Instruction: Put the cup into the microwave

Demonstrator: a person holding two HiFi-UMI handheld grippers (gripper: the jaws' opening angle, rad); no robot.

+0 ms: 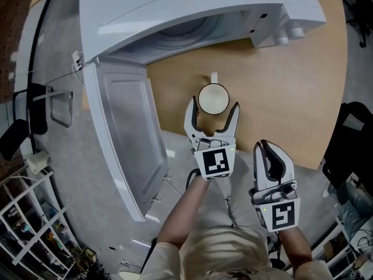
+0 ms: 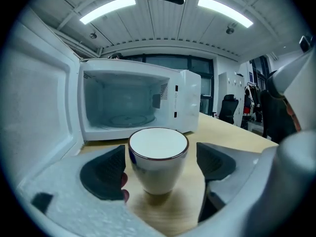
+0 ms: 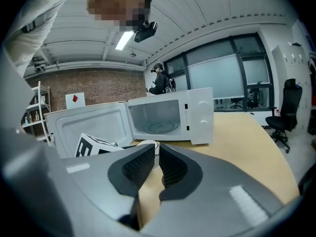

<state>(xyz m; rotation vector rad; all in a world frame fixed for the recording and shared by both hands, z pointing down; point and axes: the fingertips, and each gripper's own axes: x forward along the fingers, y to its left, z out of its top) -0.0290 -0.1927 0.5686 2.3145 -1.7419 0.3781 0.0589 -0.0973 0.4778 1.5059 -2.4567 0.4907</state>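
Straddling cup (image 1: 213, 96) | left tongs (image 1: 215, 104) spread wide, pads (image 2: 104, 174) off it | right tongs (image 1: 266, 146) closed, empty, nearer body

The head view looks steeply down on the boxy white microwave (image 1: 175, 16) and tan wooden table (image 1: 291, 86). The left gripper view, low, closely faces the white ceramic cup (image 2: 158, 154) and open microwave; the right gripper view shares both from farther back.

a: white cup (image 2: 158, 157), dark rim, standing upright on the wooden table (image 1: 291, 98), a little in from its near edge.
b: white microwave (image 1: 192, 10) right behind it, door (image 1: 125, 139) swung wide open past the table's left edge, glass turntable (image 2: 131, 118) showing inside.
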